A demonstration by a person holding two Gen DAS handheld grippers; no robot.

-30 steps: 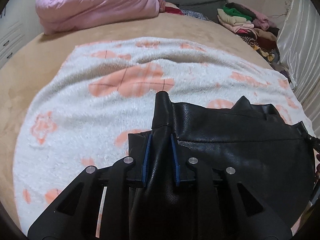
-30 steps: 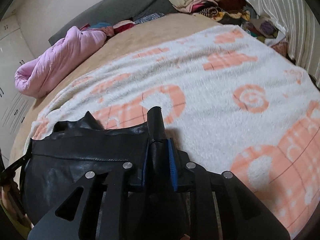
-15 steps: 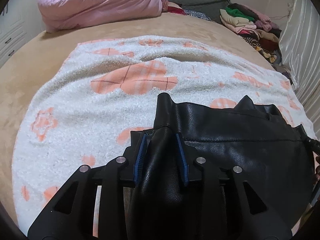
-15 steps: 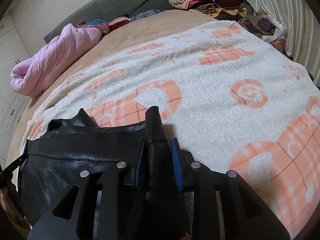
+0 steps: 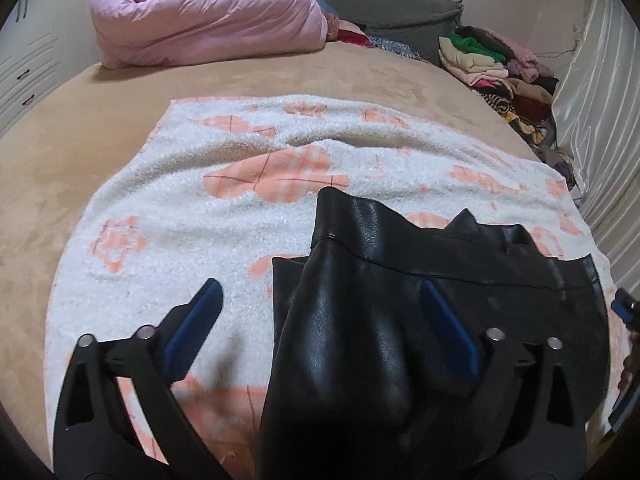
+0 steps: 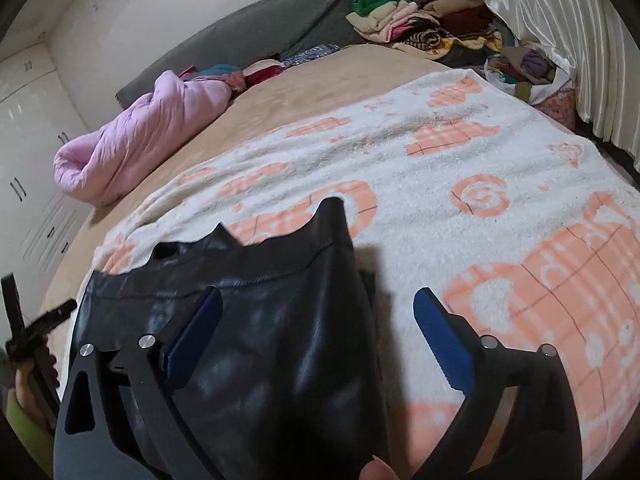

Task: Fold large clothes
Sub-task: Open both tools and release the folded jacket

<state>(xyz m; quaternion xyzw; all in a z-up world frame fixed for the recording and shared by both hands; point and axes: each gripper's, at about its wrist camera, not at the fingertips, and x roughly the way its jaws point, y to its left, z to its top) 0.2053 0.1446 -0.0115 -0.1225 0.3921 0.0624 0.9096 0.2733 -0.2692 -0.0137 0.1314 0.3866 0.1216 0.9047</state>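
A black leather garment (image 5: 440,264) lies folded on a white blanket with orange patterns (image 5: 200,220), near its front edge. My left gripper (image 5: 318,296) hovers over the garment's left end, its jaws opening wide. A raised fold of leather sits between the blue pads (image 5: 192,328), which do not press on it. In the right wrist view the same garment (image 6: 240,300) rests on the blanket (image 6: 480,152). My right gripper (image 6: 318,300) is over its right end, its jaws also opening, with the leather loose between them.
The blanket covers a tan bed (image 5: 60,160). A rolled pink duvet (image 5: 200,20) and a grey pillow (image 5: 380,4) lie at the far side. A pile of clothes (image 5: 492,64) sits at the back right beside a white curtain (image 5: 600,100). Wardrobe doors (image 6: 28,140) stand left.
Both grippers were shut on pinched-up folds of the black garment; both have spread wide and let go. The folds have slumped, and both grippers have lifted back a little.
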